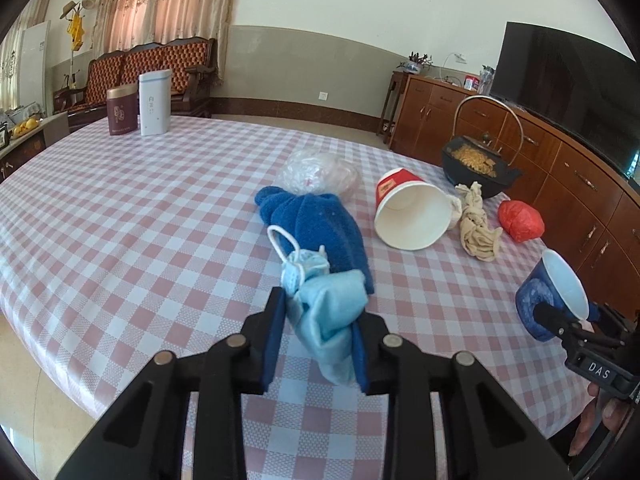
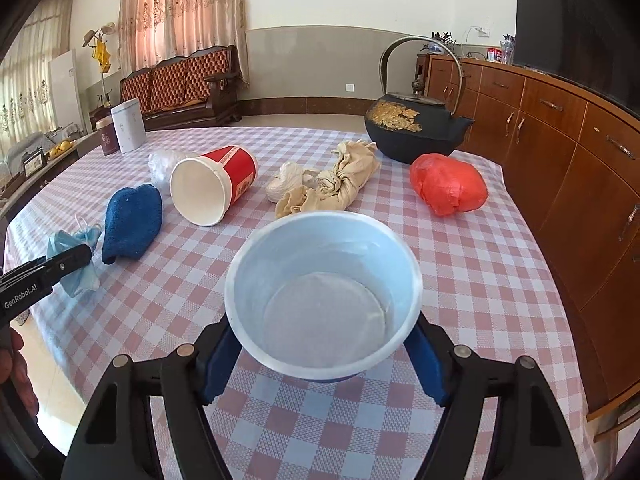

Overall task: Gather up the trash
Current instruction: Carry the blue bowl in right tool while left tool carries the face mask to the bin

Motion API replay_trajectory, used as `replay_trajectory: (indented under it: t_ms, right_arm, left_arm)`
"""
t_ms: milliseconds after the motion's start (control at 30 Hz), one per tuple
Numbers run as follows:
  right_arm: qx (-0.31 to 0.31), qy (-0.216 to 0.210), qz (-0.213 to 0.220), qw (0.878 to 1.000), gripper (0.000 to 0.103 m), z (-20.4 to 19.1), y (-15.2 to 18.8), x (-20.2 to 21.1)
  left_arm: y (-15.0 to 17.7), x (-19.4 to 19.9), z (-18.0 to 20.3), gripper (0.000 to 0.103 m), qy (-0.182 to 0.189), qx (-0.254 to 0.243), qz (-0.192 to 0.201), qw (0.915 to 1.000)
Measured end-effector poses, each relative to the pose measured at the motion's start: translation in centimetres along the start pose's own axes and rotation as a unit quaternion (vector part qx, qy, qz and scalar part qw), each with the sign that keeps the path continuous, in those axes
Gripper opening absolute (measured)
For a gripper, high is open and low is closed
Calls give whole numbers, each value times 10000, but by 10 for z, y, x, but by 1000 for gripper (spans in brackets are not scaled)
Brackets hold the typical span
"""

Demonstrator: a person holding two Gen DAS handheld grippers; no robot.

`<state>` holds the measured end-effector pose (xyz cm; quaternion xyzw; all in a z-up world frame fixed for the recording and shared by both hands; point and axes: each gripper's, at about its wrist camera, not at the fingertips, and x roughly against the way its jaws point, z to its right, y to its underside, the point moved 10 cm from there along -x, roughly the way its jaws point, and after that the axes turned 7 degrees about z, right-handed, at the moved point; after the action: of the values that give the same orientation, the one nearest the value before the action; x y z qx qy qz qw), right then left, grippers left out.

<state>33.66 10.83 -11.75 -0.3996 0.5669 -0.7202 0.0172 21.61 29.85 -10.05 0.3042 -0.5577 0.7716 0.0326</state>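
Observation:
My left gripper (image 1: 318,316) is shut on a crumpled light-blue face mask (image 1: 324,304) and holds it just above the checked table; it also shows in the right wrist view (image 2: 74,258). My right gripper (image 2: 324,344) is shut on a blue paper cup (image 2: 324,292) with a white inside, its mouth facing the camera and empty; the cup shows at the right of the left wrist view (image 1: 554,294). On the table lie a dark-blue cloth (image 1: 316,224), a clear plastic wad (image 1: 318,174), a tipped red paper cup (image 1: 412,214), a knotted beige rag (image 1: 478,224) and a red plastic ball (image 1: 520,220).
A black cast-iron teapot (image 2: 416,128) stands at the far right of the table (image 2: 460,272). Two tins (image 1: 140,104) stand at the far left corner. A wooden sideboard (image 2: 568,152) with a TV runs along the right. A sofa stands by the far wall.

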Motion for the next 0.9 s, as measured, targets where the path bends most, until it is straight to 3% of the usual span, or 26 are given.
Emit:
replay_trajectory:
  t_ms: [533,900]
  right_arm:
    - [-249,525,324,9978,76,74,15,76]
    - [-456,1148,407,9915,76,152,46,139]
  left_arm:
    - [16,24,103,31,784,-648,38,9948]
    - [41,36,188,29,1475,-999,-128,9839]
